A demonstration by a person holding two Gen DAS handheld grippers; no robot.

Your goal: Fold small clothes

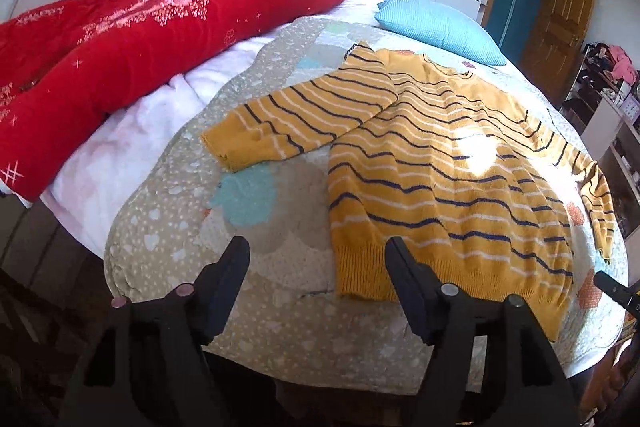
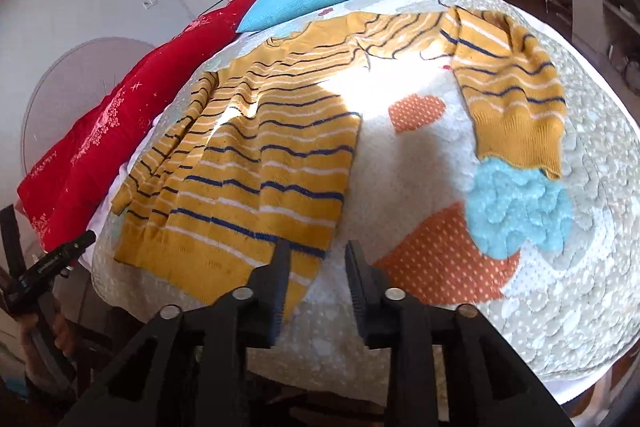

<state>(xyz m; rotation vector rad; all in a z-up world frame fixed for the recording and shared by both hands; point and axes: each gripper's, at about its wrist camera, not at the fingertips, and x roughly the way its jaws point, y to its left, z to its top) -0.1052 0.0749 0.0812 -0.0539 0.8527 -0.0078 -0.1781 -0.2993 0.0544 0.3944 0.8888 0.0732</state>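
Mustard striped sweater (image 1: 448,187), hem toward cameras

Bed (image 1: 280,331) covered by a beige quilted spread dotted white, with orange and light-blue patches. On it: a mustard-yellow knit sweater (image 1: 452,195) with navy and white stripes, spread flat, sleeves out. At the far side, a light-blue knit cushion (image 1: 436,27) and a red embroidered quilt (image 1: 132,47) on a white blanket (image 1: 120,155).

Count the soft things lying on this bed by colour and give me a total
Mustard striped: 1, the sweater
Red: 1, the quilt
Blue: 1, the pillow
Patterned beige: 1, the bedspread underneath
Total: 4
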